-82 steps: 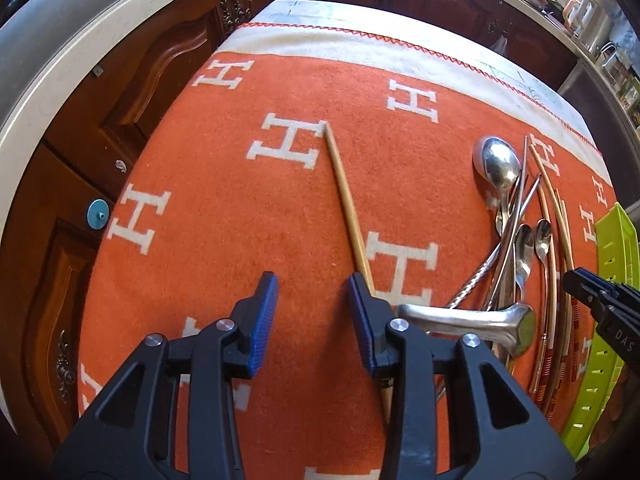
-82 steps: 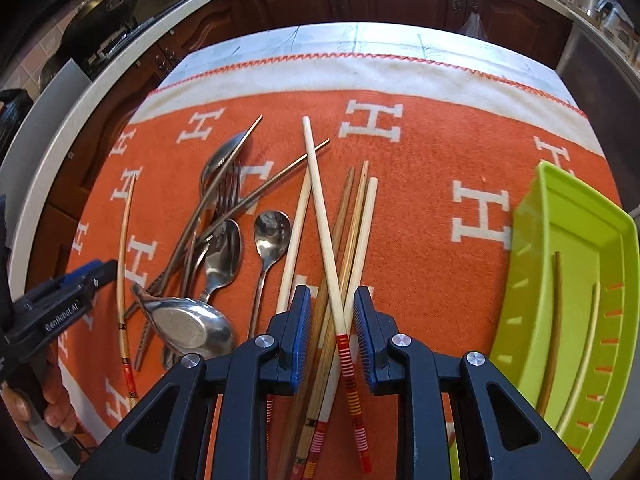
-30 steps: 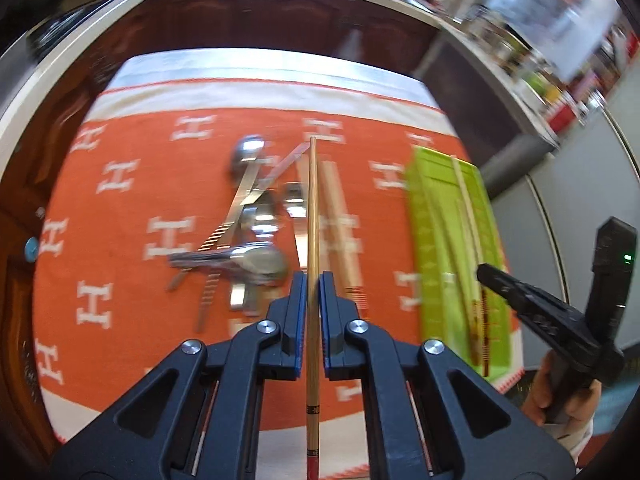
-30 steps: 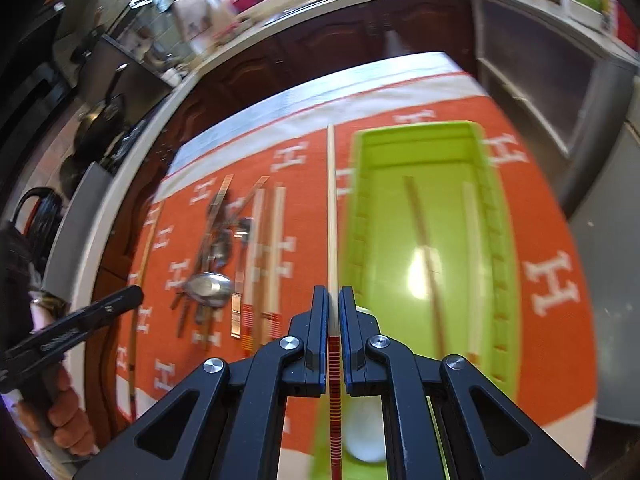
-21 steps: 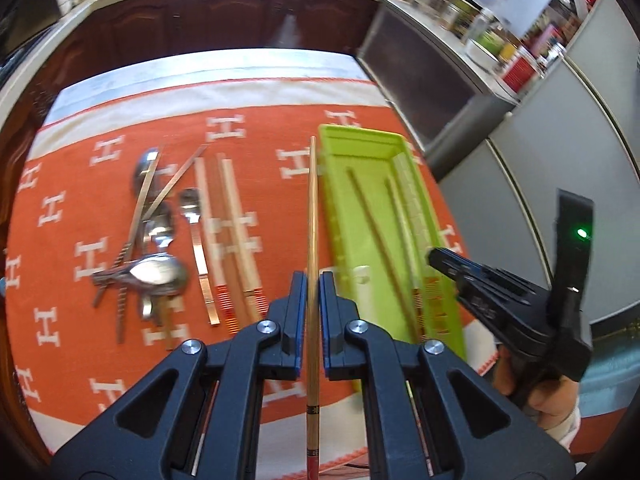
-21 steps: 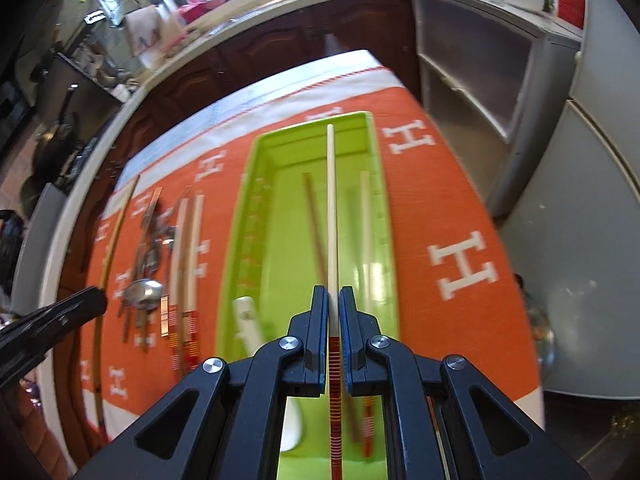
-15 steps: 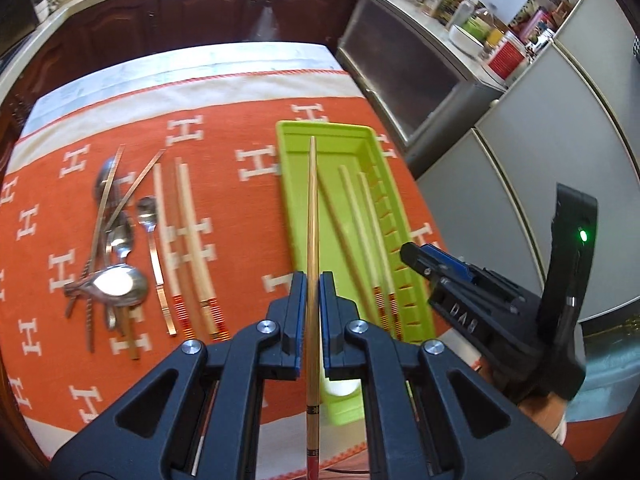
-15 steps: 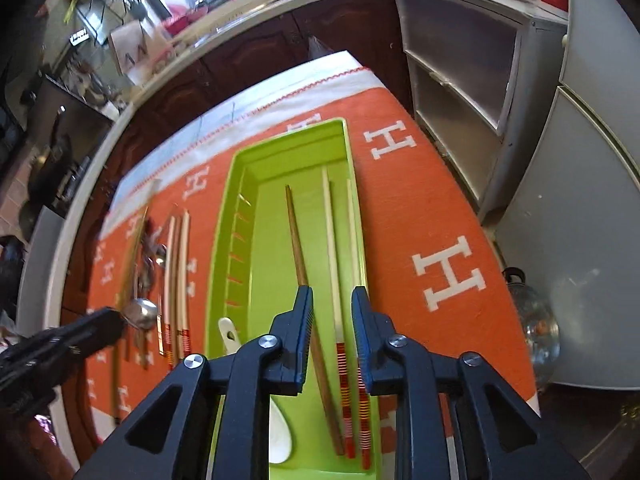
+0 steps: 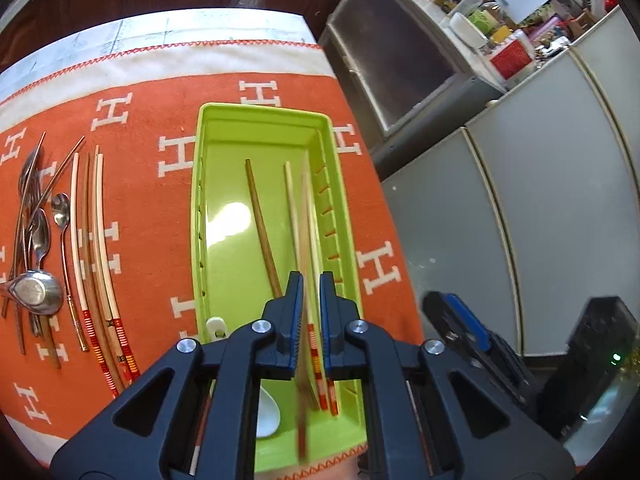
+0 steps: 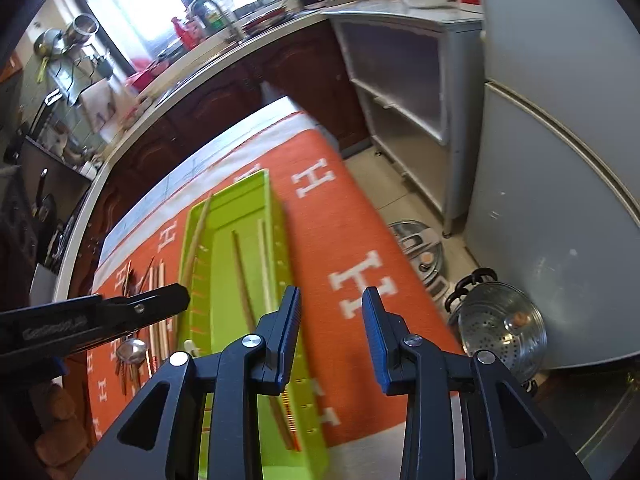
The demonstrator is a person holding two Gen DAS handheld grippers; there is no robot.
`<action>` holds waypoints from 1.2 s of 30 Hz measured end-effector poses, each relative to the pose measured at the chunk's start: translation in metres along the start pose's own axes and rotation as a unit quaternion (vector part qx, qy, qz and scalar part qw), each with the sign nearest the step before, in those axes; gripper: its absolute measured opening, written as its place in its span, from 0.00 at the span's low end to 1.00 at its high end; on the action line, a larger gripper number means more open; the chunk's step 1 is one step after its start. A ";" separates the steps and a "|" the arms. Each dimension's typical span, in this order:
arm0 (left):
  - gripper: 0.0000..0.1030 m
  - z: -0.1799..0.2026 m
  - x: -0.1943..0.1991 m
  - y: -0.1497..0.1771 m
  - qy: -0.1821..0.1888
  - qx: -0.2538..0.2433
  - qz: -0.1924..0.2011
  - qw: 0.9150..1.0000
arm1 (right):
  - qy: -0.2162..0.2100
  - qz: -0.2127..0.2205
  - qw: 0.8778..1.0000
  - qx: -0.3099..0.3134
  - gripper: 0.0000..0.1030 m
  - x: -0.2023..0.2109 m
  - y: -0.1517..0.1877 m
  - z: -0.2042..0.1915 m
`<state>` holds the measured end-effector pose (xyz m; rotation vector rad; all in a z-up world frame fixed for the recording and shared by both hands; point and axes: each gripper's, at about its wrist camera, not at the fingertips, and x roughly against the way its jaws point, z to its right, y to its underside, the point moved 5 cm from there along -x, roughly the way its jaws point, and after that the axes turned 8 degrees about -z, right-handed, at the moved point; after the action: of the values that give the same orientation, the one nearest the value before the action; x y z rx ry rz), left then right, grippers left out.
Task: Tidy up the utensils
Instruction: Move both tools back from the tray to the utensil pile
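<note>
Orange cloth patterned with white H letters covers the bench, its pale border and red stitching running along the far edge. Dark wooden cabinets line the wall behind; grey cupboard fronts stand to the right, and in the right wrist view a perforated steel pot and a round lid sit on the floor beside them.

On the cloth lies a lime-green tray. Three chopsticks rest lengthwise inside it: one dark brown and two pale ones with red-striped ends near the right wall, though where the pair runs behind the left tool it is hard to separate one from the other. A white spoon at the tray's near end is mostly hidden by the tool body.

The left tool is clamped on another chopstick, whose lower end is smeared by motion blur and whose tip reaches over the tray. The right tool has just been opening, its pads standing apart with nothing between them, above the cloth just right of the tray.

Left of the tray lie three or four more chopsticks side by side; beyond them a tangled pile of metal spoons is cut off at the frame edge, so its count is uncertain.
</note>
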<state>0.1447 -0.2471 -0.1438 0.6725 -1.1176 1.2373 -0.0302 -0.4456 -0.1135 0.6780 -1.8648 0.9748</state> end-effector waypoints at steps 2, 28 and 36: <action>0.04 0.000 -0.008 0.000 -0.008 -0.003 -0.005 1.000 | 0.004 0.003 1.000 -0.009 0.33 0.002 0.000 0.009; 0.13 -0.114 0.077 0.084 -0.137 -0.008 0.067 0.988 | -0.020 -0.027 0.997 0.070 0.33 -0.007 0.032 -0.061; 0.14 -0.157 0.104 0.104 -0.159 0.018 0.098 0.982 | -0.020 -0.027 0.992 0.118 0.33 0.000 0.047 -0.112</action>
<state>0.0848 -0.0419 -0.1204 0.8241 -1.4565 1.3495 -0.0148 -0.3267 -0.0974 0.8908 -1.7723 1.1655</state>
